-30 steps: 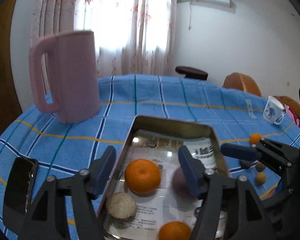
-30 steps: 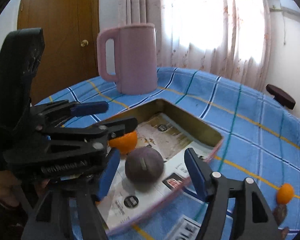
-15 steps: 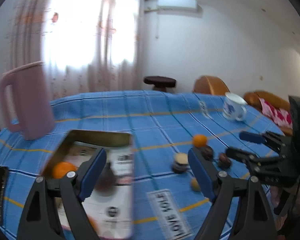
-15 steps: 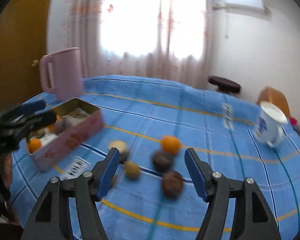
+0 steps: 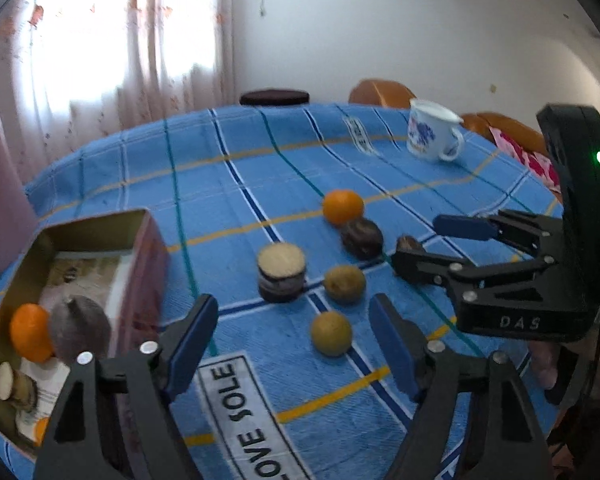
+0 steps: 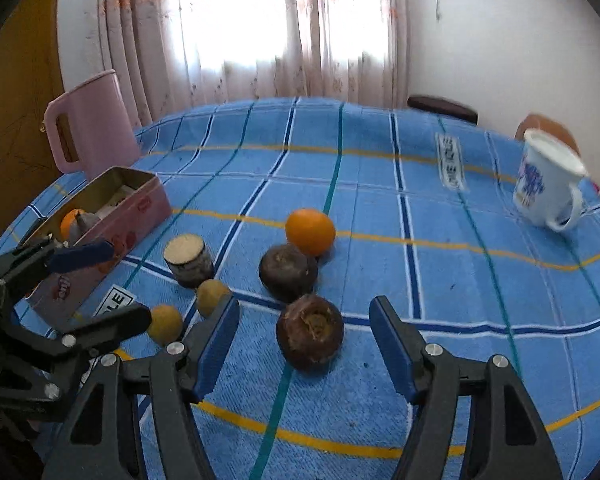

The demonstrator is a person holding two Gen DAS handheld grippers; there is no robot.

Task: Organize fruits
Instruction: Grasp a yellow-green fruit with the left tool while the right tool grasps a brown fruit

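Here, the left gripper (image 5: 294,344) stood wide open and empty above the blue checked tablecloth (image 5: 228,184), with a small yellow-brown fruit (image 5: 331,333) lying on the cloth between its blue pads (image 5: 190,344) and touching neither. A second yellow-brown fruit (image 5: 344,283) lay just beyond it at 12 o'clock, and a short cut cylinder of dark-skinned fruit (image 5: 281,272) stood upright at 11 o'clock, pale cut face up, its axis vertical. A dark round fruit (image 5: 361,237) and an orange (image 5: 343,206) touched each other further off at 1 o'clock. The open tin box (image 5: 100,232) sat at 9 o'clock in the left wrist view, its long axis running away from the camera; it held an orange (image 5: 30,337), a dark grey-purple fruit (image 5: 78,330) with its stem end up, and a cut slice (image 5: 4,376). The right gripper (image 6: 304,350) was likewise fully spread and held nothing; a dark brown fruit (image 6: 309,332) rested on the cloth between its pads (image 6: 216,348) with its rough stem scar turned toward the camera. In the right wrist view the other dark fruit (image 6: 288,272) lay at 12 o'clock, the pink pitcher (image 6: 90,122) stood upright at 10 o'clock behind the box, and a white mug (image 6: 546,184) stood at 2 o'clock, appearing tilted near the edge of the fisheye.
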